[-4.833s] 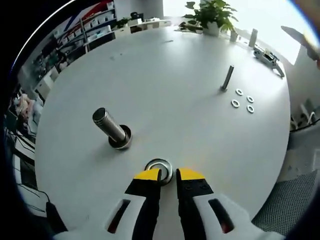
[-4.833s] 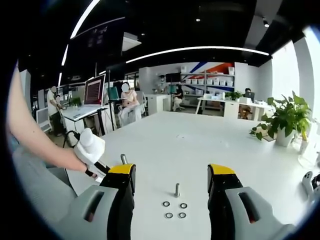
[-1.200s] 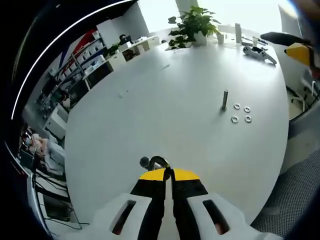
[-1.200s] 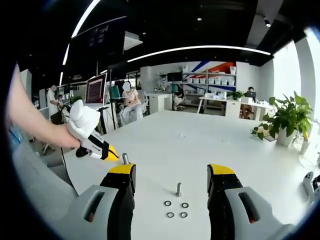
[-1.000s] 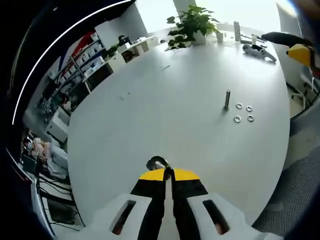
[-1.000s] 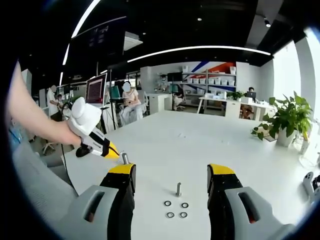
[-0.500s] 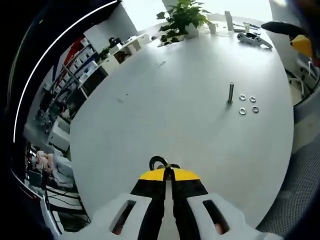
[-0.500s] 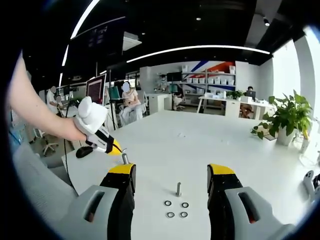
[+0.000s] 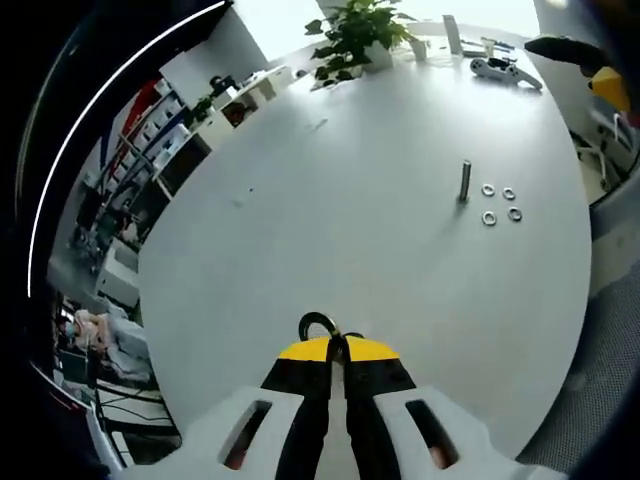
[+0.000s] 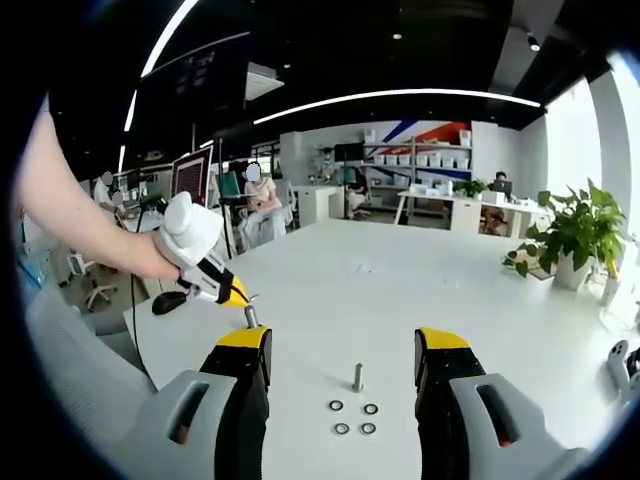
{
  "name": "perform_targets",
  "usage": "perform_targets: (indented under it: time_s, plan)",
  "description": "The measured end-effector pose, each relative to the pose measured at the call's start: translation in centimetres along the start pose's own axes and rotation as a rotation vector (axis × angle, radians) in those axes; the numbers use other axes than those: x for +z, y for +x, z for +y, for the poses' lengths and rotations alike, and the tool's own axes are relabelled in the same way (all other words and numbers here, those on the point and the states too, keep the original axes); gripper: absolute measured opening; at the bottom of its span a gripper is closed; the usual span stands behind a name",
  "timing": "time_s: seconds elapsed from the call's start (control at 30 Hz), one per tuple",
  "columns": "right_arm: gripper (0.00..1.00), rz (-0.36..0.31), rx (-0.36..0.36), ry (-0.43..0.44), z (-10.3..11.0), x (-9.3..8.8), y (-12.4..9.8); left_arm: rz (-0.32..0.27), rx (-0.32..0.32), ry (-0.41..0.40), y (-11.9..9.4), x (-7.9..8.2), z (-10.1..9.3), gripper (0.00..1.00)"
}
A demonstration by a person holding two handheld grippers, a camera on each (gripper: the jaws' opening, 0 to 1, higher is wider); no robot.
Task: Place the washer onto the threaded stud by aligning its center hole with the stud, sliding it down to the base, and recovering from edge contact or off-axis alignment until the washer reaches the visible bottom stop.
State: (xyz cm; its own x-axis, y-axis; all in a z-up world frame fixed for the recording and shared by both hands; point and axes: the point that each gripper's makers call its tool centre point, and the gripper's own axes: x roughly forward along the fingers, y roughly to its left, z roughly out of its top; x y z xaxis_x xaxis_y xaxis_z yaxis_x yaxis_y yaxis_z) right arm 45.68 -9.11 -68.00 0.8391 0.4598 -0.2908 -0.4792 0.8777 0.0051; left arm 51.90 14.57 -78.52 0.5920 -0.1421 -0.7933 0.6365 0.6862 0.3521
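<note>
From the left gripper view, the left gripper (image 9: 337, 349) has its yellow-tipped jaws pressed together on the rim of a metal washer (image 9: 318, 324), which stands out past the tips as a dark ring over the white table (image 9: 330, 210). Just under the ring sits something dark, too hidden by the jaws to tell whether it is the stud. Left of the tool the table curves away to its rim, with office desks and cables below the edge. Ahead of the jaws the tabletop is open and bare for a long stretch. Farther ahead and to the right, a small upright bolt (image 9: 465, 182) stands with four small washers (image 9: 500, 204) lying flat just beside it, well apart from the tool. Beyond them a potted plant (image 9: 356, 30) sits near the far rim.

In the right gripper view, a person's forearm comes in from the left, and the left gripper (image 10: 240, 298) it holds points down at the top of a threaded stud (image 10: 250, 316) close to the near-left edge of the table (image 10: 400, 290). Whether the washer is on the stud cannot be told here. The right gripper (image 10: 343, 360) hangs with its jaws wide apart and nothing between them. Through that gap show the bolt (image 10: 357, 377) and the four washers (image 10: 351, 418), well ahead of the tips, with clear white surface all round. The plant (image 10: 572, 236) stands at the right edge.
</note>
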Motion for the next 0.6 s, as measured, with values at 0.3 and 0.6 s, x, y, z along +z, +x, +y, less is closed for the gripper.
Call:
perform_targets:
  time_s: [0.3,0.6]
  plan:
    - [0.60,0.005,0.001,-0.001,0.01,-0.12,0.04,-0.008,-0.004,-0.007,0.19,0.20,0.08,0.01]
    - [0.60,0.008,0.001,0.001,0.00,-0.18,0.02,0.005,-0.010,-0.010,0.21,-0.19,-0.09,0.01]
